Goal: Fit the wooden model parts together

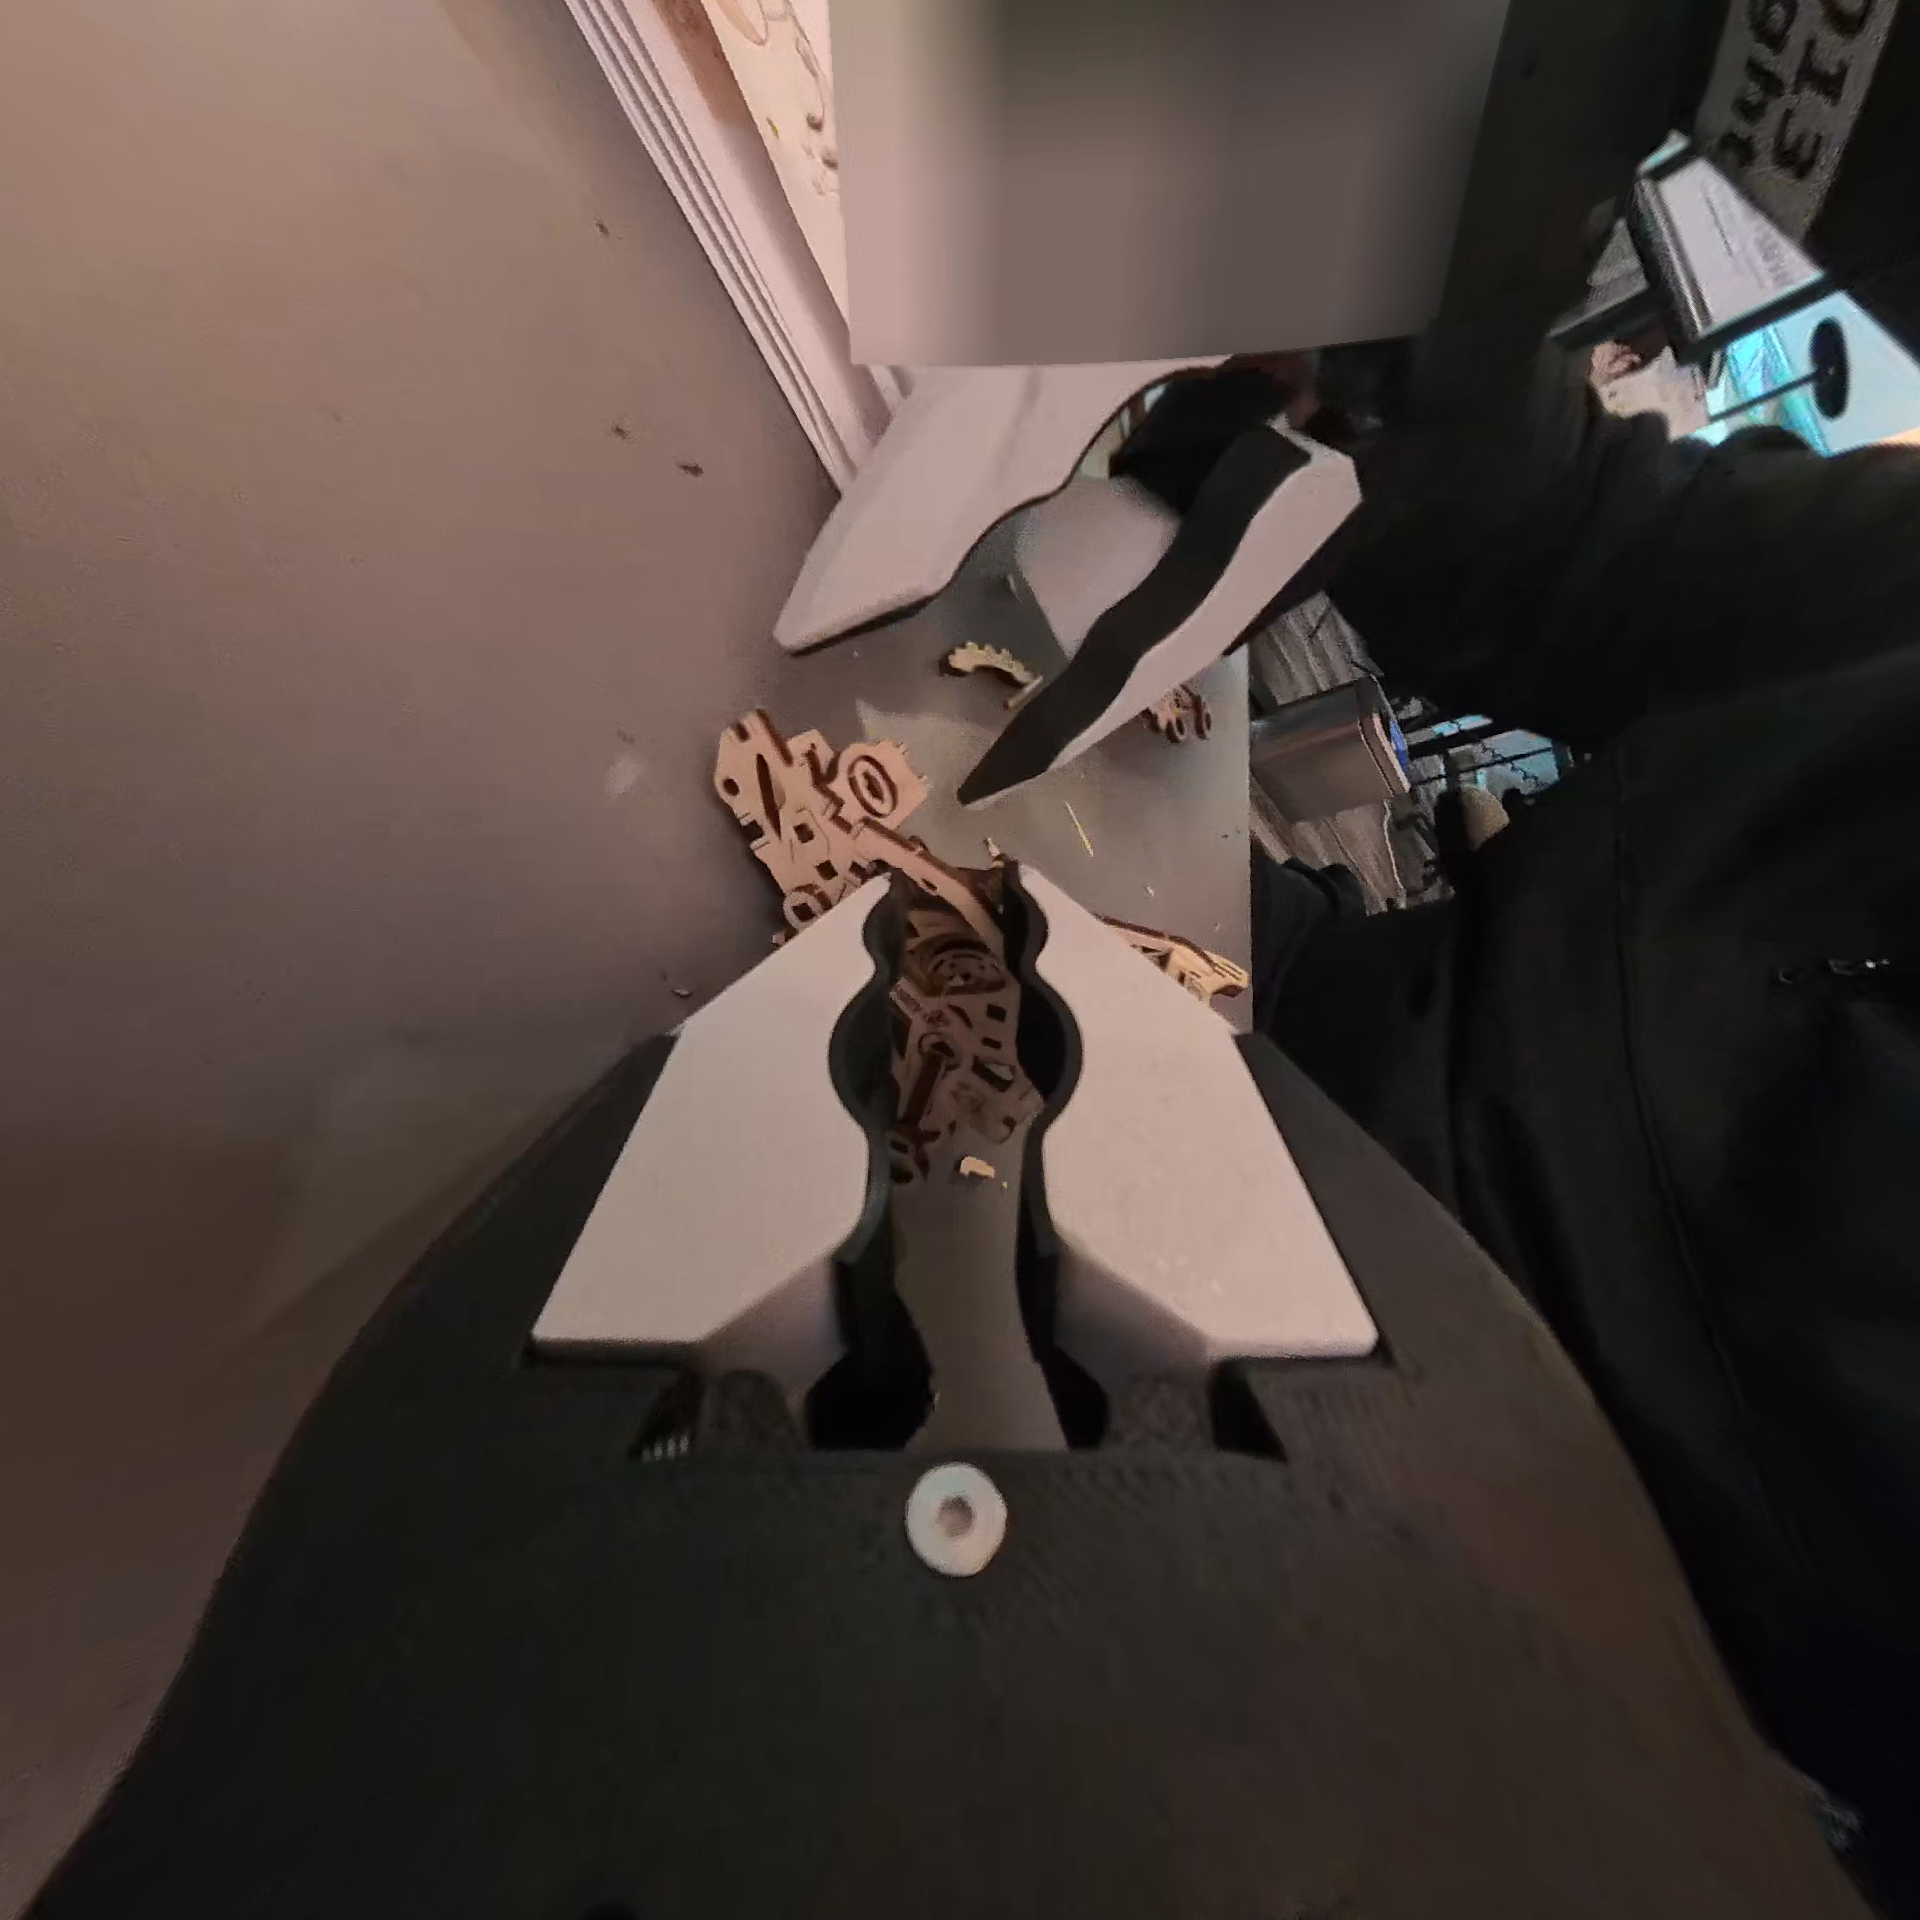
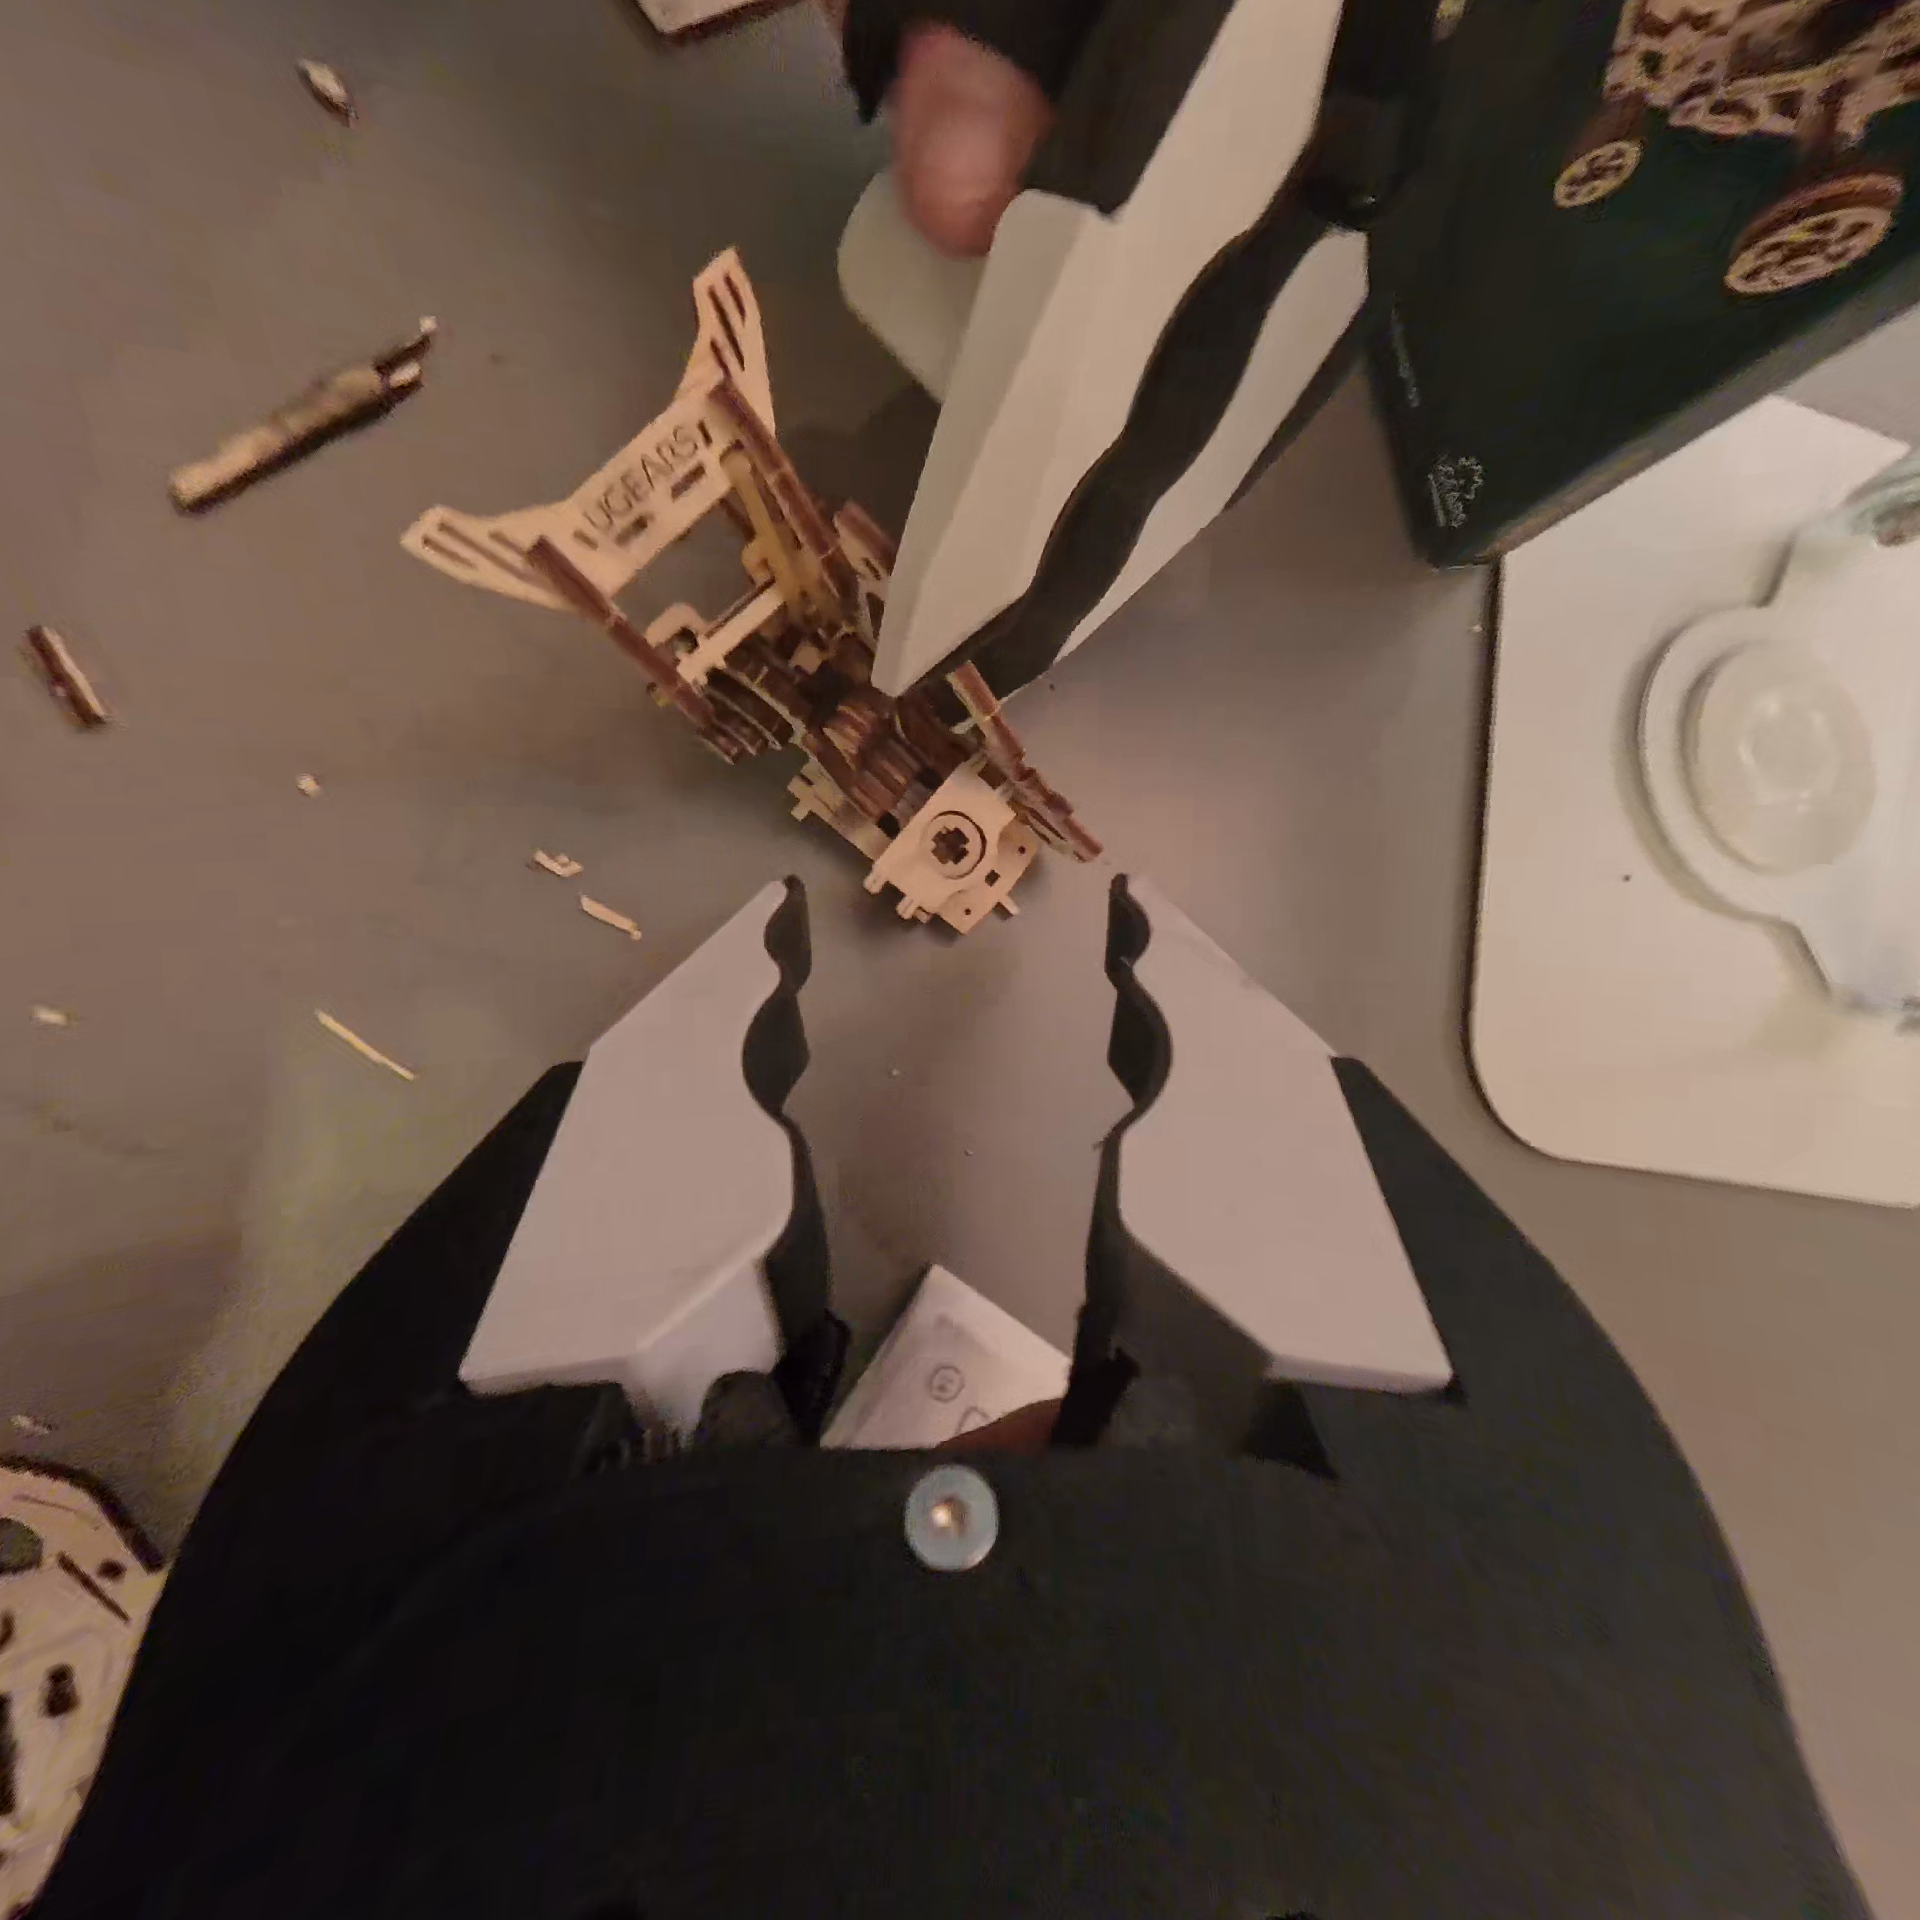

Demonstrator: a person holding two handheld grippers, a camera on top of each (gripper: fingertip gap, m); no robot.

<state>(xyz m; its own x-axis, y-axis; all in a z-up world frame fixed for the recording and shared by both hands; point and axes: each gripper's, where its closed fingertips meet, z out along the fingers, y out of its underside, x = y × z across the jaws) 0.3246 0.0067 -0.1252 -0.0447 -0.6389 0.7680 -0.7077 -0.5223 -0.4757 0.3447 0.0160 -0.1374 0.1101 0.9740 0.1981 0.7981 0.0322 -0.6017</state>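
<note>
The partly built wooden model [image 2: 717,582], a pale frame with darker gears inside, lies on the grey table [image 2: 312,1143]. My left gripper [image 1: 951,875] is shut on the model [image 1: 951,1023], whose gears show between its fingers. In the right wrist view the left gripper [image 2: 956,677] comes down from the top and pinches the model's middle. My right gripper [image 2: 956,894] is open and empty, its tips just short of the model's square end block [image 2: 951,847]. In the left wrist view the right gripper [image 1: 878,717] is open just beyond the model.
A dark green box [image 2: 1558,364] stands at the back right, beside a white tray [image 2: 1558,1039] holding a clear glass thing. Wood scraps and a stick [image 2: 291,426] lie on the left. Loose wooden parts [image 1: 992,665] lie beyond the model. A person in dark clothes [image 1: 1610,935] is at right. The tips of both grippers are at nearly the same place. The stick [image 2: 291,426] is about equally far from each gripper, around 12 cm.
</note>
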